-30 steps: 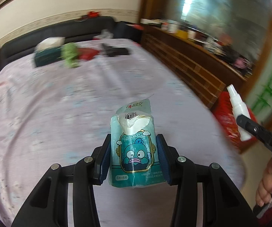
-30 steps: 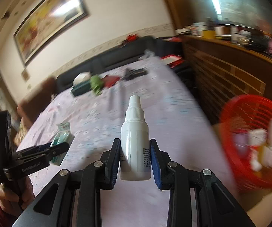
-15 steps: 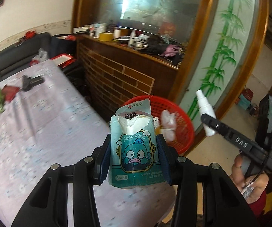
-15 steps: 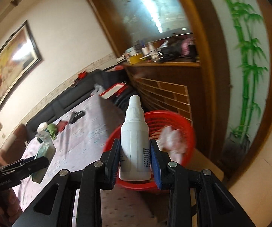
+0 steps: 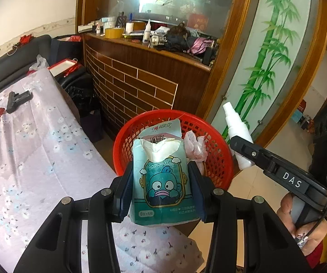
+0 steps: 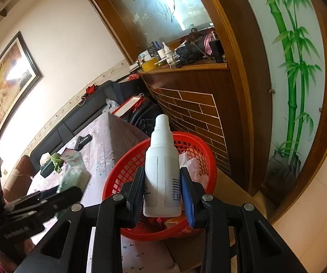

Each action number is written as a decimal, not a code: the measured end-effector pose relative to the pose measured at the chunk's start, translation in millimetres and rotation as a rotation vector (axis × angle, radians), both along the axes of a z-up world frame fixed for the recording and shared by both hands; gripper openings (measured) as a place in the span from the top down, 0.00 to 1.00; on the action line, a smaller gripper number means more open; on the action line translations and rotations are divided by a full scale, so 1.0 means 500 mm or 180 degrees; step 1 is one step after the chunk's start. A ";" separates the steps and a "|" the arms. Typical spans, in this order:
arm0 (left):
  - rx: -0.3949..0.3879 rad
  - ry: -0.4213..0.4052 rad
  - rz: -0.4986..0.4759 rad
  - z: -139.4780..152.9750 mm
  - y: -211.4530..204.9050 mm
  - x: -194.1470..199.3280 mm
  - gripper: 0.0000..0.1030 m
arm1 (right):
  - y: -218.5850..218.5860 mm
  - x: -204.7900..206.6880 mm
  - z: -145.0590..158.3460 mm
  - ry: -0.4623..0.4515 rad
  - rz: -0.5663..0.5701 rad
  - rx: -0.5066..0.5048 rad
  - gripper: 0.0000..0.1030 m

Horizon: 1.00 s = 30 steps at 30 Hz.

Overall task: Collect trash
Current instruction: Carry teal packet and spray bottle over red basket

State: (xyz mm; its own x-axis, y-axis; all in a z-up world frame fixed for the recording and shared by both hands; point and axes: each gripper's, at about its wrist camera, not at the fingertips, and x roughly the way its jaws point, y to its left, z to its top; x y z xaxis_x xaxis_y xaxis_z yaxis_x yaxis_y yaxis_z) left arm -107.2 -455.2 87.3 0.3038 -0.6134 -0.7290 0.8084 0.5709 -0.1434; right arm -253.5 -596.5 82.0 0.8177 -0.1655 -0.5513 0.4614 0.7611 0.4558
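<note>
My left gripper (image 5: 162, 191) is shut on a teal tissue pack (image 5: 162, 182) with a cartoon fish, torn open at the top. It hangs at the table's end, just short of a red mesh basket (image 5: 218, 159) on the floor. My right gripper (image 6: 163, 193) is shut on a white spray bottle (image 6: 162, 173), held upright over the near rim of the same basket (image 6: 127, 170). In the left wrist view the bottle (image 5: 237, 134) and right gripper show at the basket's right side. Crumpled white wrappers (image 5: 195, 146) lie inside the basket.
A table with a lilac flowered cloth (image 5: 27, 159) runs to the left, bearing a black clip (image 5: 18, 99) and red and green scraps. A brown brick-patterned counter (image 5: 140, 86) crowded with clutter stands behind the basket. A bamboo-painted panel (image 5: 265, 68) and tiled floor lie to the right.
Both grippers have swung right from over the table to the red basket, each still holding its item. The basket now sits right in front of both.
</note>
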 end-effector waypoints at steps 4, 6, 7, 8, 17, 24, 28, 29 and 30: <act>0.0069 0.0049 0.0026 -0.025 -0.017 0.014 0.58 | -0.013 0.018 -0.019 0.0053 -0.0015 0.0051 0.68; 0.0094 0.0059 0.0023 -0.035 -0.024 0.018 0.58 | -0.022 0.024 -0.029 0.0071 -0.0018 0.0086 0.68; 0.0113 0.0064 0.0021 -0.041 -0.029 0.021 0.58 | -0.026 0.028 -0.033 0.0086 -0.0020 0.0092 0.68; 0.0121 0.0072 0.0015 -0.045 -0.031 0.023 0.58 | -0.029 0.032 -0.039 0.0109 -0.0021 0.0103 0.68; 0.0198 0.0133 -0.0024 -0.080 -0.059 0.038 0.58 | -0.053 0.065 -0.074 0.0226 -0.0038 0.0190 0.68; 0.0233 0.0143 -0.0053 -0.093 -0.074 0.046 0.58 | -0.065 0.088 -0.088 0.0306 -0.0048 0.0214 0.68; 0.0246 0.0159 -0.0048 -0.099 -0.078 0.053 0.58 | -0.073 0.096 -0.096 0.0345 -0.0072 0.0230 0.68; 0.0248 0.0156 -0.0054 -0.100 -0.080 0.054 0.58 | -0.075 0.098 -0.097 0.0351 -0.0074 0.0237 0.68; 0.0249 0.0153 -0.0060 -0.101 -0.080 0.055 0.58 | -0.076 0.099 -0.099 0.0355 -0.0073 0.0248 0.68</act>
